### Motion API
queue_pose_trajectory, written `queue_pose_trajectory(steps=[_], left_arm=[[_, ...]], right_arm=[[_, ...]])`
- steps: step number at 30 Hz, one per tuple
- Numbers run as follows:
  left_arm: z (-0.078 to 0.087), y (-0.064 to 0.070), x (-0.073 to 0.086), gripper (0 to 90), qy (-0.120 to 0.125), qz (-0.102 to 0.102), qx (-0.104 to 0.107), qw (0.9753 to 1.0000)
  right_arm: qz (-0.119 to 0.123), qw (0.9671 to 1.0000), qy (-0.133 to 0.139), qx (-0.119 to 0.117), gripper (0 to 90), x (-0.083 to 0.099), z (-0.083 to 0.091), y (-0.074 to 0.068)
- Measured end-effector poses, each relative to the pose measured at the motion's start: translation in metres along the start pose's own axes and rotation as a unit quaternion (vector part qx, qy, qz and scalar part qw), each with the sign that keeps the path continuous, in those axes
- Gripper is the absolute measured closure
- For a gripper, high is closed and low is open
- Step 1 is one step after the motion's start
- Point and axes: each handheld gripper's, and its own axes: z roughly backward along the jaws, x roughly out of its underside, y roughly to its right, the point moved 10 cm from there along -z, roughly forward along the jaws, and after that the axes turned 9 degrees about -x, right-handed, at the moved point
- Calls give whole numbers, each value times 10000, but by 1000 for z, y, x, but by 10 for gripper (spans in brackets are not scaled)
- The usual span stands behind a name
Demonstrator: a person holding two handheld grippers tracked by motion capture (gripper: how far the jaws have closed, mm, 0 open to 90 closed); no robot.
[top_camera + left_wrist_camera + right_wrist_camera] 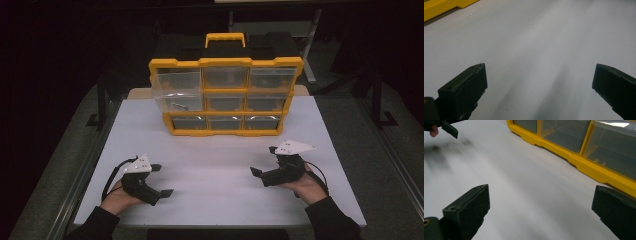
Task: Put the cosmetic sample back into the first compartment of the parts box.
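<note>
A yellow organizer case (226, 62) with clear drawers and a black and yellow handle stands upright at the far middle of the white table (215, 200). Its top-left drawer (177, 90) sticks out forward, and a small pale item (177, 105) lies in it. My left gripper (162, 180) rests near the front left, open, nothing between its jaws. My right gripper (263, 160) rests near the front right, also open and empty. In the left gripper view my left gripper (540, 66) stands wide apart over bare table. In the right gripper view my right gripper (541, 187) points toward the case's bottom drawers (564, 137).
The table's front edge runs just under the person's wrists. Dark floor and black frame posts (101, 100) flank the table. A corner of the yellow case (439, 7) shows in the left gripper view. The other hand's jaw (449, 128) appears far off in the right gripper view.
</note>
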Motion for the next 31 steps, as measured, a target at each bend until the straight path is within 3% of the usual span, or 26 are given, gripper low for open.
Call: queue_pose_trajectory(steps=[15, 23, 31], left_arm=[[0, 0, 0, 0, 8, -7, 3, 10000], [-1, 2, 1, 0, -28, -79, 20, 10000], [-3, 1, 6, 0, -180, -144, -33, 9997]], right_arm=[[14, 9998, -167, 105, 10, 37, 12, -1], [-31, 9998, -117, 148, 10, 44, 16, -4], [123, 9988, -399, 242, 9, 52, 9, -4]])
